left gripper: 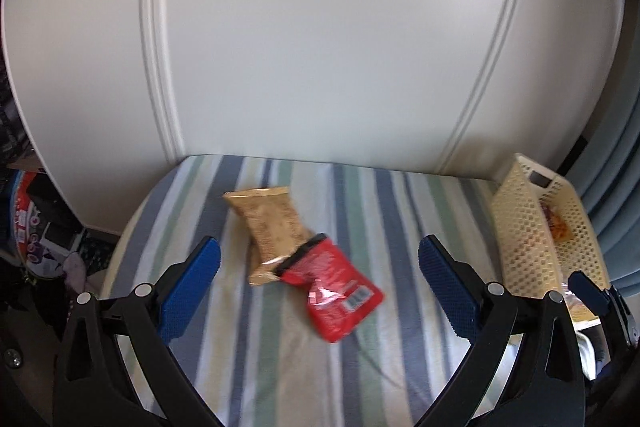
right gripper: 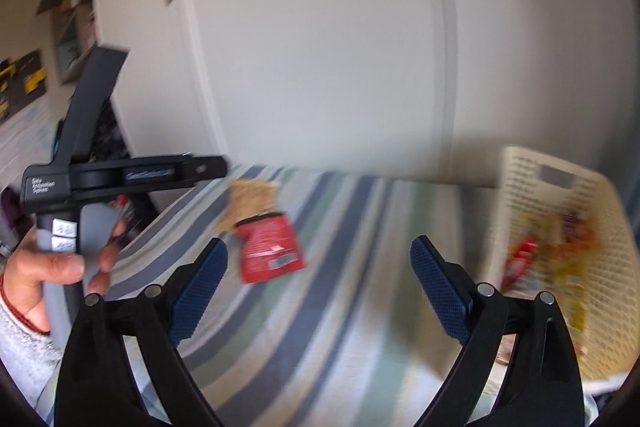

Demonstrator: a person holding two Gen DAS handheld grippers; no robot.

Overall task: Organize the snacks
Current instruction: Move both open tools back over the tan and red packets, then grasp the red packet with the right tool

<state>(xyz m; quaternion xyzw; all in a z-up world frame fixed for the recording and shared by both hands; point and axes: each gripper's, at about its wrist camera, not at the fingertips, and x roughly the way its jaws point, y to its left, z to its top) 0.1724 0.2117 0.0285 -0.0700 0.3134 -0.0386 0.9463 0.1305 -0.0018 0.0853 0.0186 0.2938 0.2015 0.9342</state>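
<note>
A tan snack packet (left gripper: 266,227) lies on the striped cloth (left gripper: 360,195), and a red snack packet (left gripper: 332,291) overlaps its near end. My left gripper (left gripper: 320,291) hangs open above them, the red packet between its blue pads without contact. In the blurred right wrist view the red packet (right gripper: 270,247) and the tan packet (right gripper: 250,199) lie ahead and left of my right gripper (right gripper: 320,287), which is open and empty. A cream perforated basket (left gripper: 524,227) holding several snacks stands at the right; the basket (right gripper: 600,267) is also beside the right gripper's right finger.
White wardrobe doors (left gripper: 320,27) rise right behind the cloth-covered surface. Clutter sits on the floor at the left (left gripper: 36,227). A hand (right gripper: 52,267) grips the left tool's handle at the left of the right wrist view. A blue curtain (left gripper: 616,187) hangs beyond the basket.
</note>
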